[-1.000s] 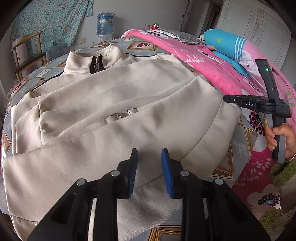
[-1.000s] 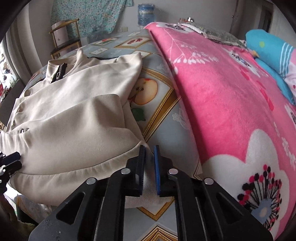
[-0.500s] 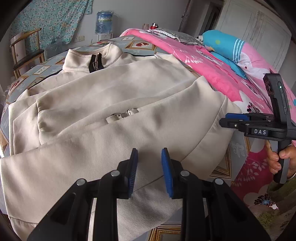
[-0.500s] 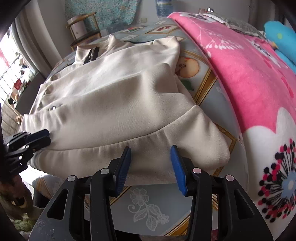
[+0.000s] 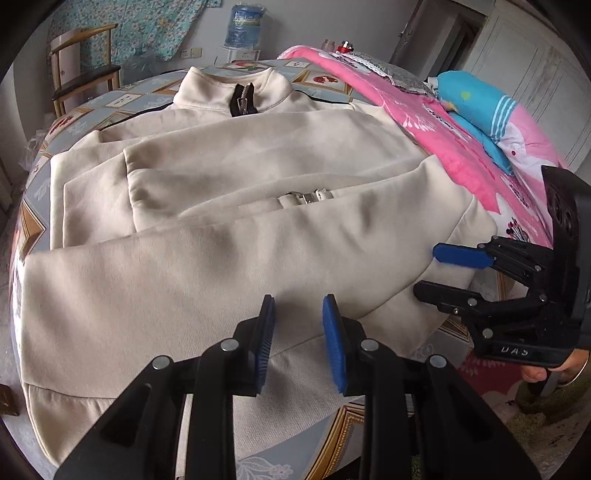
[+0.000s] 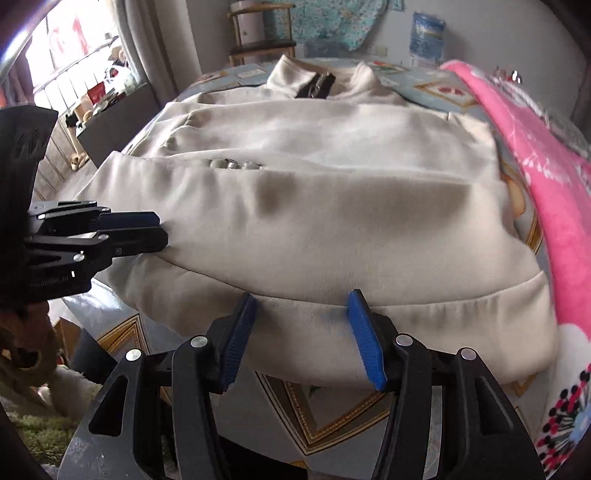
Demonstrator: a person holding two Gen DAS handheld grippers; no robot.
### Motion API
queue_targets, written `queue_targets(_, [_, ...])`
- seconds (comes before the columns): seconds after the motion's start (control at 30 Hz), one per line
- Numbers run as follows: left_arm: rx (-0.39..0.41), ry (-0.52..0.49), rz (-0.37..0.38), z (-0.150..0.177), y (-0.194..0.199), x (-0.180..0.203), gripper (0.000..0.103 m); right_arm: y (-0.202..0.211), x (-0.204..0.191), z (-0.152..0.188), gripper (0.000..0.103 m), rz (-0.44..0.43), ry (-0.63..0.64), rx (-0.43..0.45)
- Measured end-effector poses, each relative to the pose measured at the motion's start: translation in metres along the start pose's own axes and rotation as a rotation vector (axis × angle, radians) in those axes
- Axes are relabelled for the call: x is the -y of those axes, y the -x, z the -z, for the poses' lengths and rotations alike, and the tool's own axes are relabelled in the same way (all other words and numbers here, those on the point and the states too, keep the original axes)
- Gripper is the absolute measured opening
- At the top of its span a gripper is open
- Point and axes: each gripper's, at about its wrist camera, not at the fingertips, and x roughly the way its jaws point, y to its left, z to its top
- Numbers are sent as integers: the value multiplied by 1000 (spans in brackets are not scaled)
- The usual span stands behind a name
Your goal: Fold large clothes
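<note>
A cream zip-up jacket (image 5: 236,206) lies flat on the bed, collar at the far end, sleeves folded across the body; it also shows in the right wrist view (image 6: 332,206). My left gripper (image 5: 298,339) is open over the jacket's hem with cloth beneath its pads. It shows at the left of the right wrist view (image 6: 155,236), where its jaws look nearly together at the jacket's left edge. My right gripper (image 6: 303,336) is wide open at the hem band, empty. It shows at the right of the left wrist view (image 5: 428,271), beside the jacket's right corner.
A pink flowered blanket (image 5: 454,147) and a blue pillow (image 5: 476,107) lie along the right of the bed. The patterned sheet (image 6: 314,424) shows below the hem. A wooden chair (image 5: 81,74) and a water bottle (image 5: 243,22) stand by the far wall.
My right gripper opened from nearly shut to wide, swung left to face the hem head-on, and came close to the jacket's corner. My left gripper stayed open over the hem.
</note>
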Motion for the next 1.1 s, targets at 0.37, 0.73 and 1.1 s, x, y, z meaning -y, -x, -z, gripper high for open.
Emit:
queue_targets(0.37, [114, 62, -51, -110, 64, -47, 38, 56, 88, -112, 69, -121, -158, 161])
queue_targets(0.73, [5, 376, -47, -275, -50, -148, 69, -88, 151, -300, 73, -139, -344, -84])
queue_targets(1.1, [-194, 344, -193, -307, -147, -163, 55, -201, 132, -338, 59, 59, -172, -389])
